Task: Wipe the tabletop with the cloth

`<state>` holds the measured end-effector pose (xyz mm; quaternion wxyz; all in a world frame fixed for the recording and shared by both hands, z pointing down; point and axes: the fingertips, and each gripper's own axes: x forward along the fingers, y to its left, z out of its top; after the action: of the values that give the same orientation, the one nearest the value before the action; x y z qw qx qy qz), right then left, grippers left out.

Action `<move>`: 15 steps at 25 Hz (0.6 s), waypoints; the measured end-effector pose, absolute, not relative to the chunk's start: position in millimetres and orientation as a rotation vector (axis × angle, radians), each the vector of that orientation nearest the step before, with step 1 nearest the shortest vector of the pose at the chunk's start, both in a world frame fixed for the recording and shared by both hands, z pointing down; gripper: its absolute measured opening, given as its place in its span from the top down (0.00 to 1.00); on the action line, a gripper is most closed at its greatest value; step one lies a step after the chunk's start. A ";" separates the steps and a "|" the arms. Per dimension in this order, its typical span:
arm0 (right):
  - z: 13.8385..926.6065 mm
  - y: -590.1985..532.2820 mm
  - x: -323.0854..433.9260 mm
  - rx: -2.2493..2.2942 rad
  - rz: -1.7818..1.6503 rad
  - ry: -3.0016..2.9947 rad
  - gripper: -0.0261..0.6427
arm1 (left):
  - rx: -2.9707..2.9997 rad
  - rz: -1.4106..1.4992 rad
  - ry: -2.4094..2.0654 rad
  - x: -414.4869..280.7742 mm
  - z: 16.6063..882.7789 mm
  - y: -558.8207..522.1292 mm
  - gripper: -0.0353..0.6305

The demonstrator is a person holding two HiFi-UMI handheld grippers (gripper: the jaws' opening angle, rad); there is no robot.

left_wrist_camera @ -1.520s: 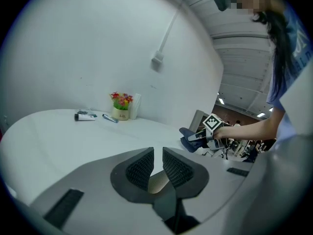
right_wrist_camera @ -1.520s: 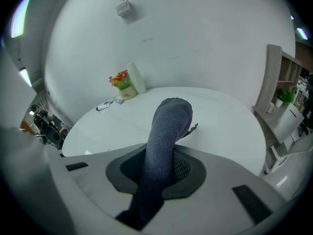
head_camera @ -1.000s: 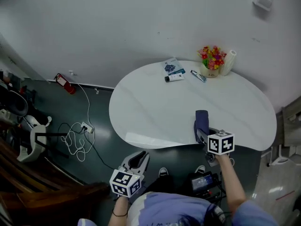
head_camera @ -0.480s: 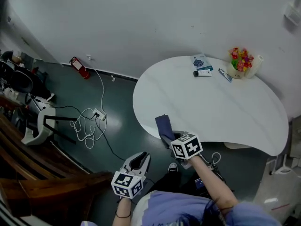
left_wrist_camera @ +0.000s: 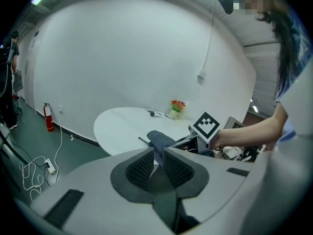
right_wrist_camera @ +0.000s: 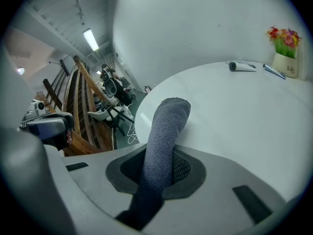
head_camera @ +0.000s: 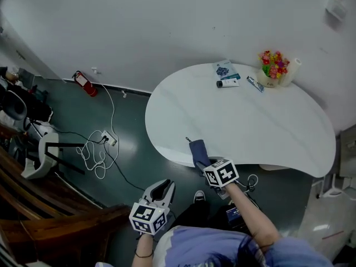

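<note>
Right gripper (right_wrist_camera: 160,156) jaws are clamped on the dark cloth (right_wrist_camera: 168,116), whose free end arches forward onto the near left edge of the white tabletop (head_camera: 250,121). Left gripper (left_wrist_camera: 158,153) jaws are narrow, a slim gap with nothing in it. It is held off the table, near and left of the right one.
</note>
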<state>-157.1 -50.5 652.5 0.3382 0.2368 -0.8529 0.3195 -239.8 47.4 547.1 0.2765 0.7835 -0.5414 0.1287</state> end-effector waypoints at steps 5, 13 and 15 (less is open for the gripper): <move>653.8 -68.9 -79.0 0.764 0.887 -2.179 0.86 | 2.177 0.359 -1.375 -190.5 540.7 24.4 0.86; 652.6 -85.1 80.3 1.035 0.971 -2.092 0.86 | 2.332 0.384 -1.182 -71.0 524.6 1.3 0.85; 648.5 -85.8 121.3 1.111 0.982 -2.068 0.86 | 2.364 0.409 -1.123 -40.5 525.5 0.9 0.85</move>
<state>121.3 -85.8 648.5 0.2942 0.4172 -0.7767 0.3691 -40.5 0.9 525.5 0.2437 0.8655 -0.4112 0.1496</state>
